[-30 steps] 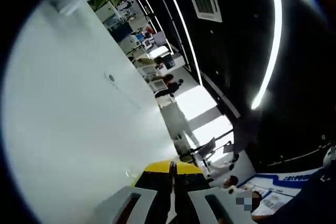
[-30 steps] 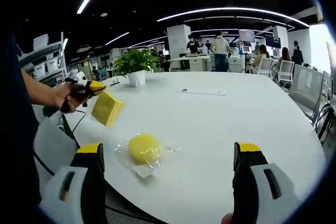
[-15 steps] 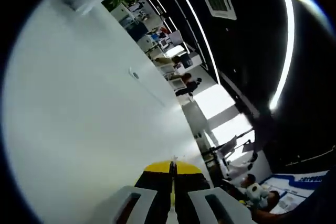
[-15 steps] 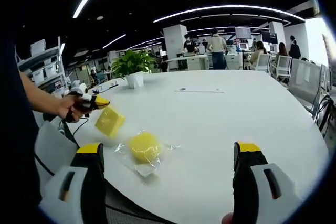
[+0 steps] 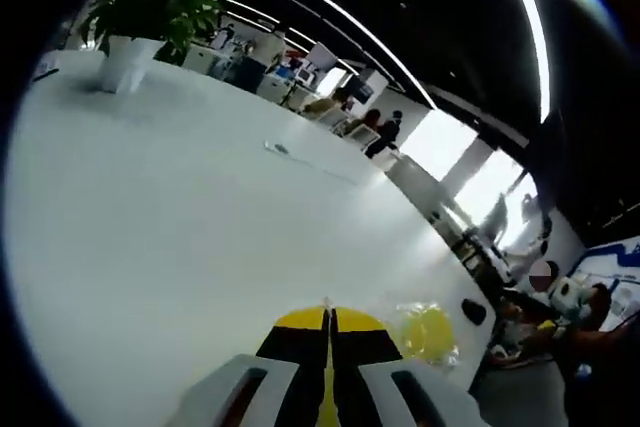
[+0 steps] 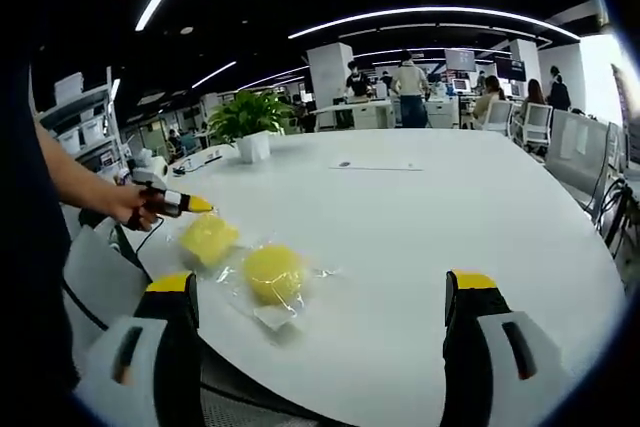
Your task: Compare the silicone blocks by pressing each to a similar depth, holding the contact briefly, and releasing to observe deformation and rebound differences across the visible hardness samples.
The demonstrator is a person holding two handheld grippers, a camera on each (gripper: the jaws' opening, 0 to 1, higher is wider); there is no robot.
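Note:
A round yellow silicone block (image 6: 272, 272) lies in a clear bag on the white table (image 6: 420, 217); it also appears as the round block (image 5: 425, 332) low right in the left gripper view. A square yellow block (image 6: 207, 237) hangs down at the table surface just left of it, pinched at its top edge by my left gripper (image 6: 198, 205), which a hand (image 6: 128, 202) holds. In its own view the left gripper (image 5: 328, 319) is shut, a thin yellow sliver between its jaws. My right gripper (image 6: 320, 282) stands open above the near table edge, nothing between its jaws.
A potted plant (image 6: 245, 117) stands at the table's far left, and a thin flat strip (image 6: 375, 165) lies mid-table. Office chairs (image 6: 595, 172) line the right side. People (image 6: 410, 87) stand at desks far behind. The table's near edge curves just below the blocks.
The left gripper has lowered the square block from mid-air down to the table beside the round block, and its view has swung level. The right gripper has stayed put.

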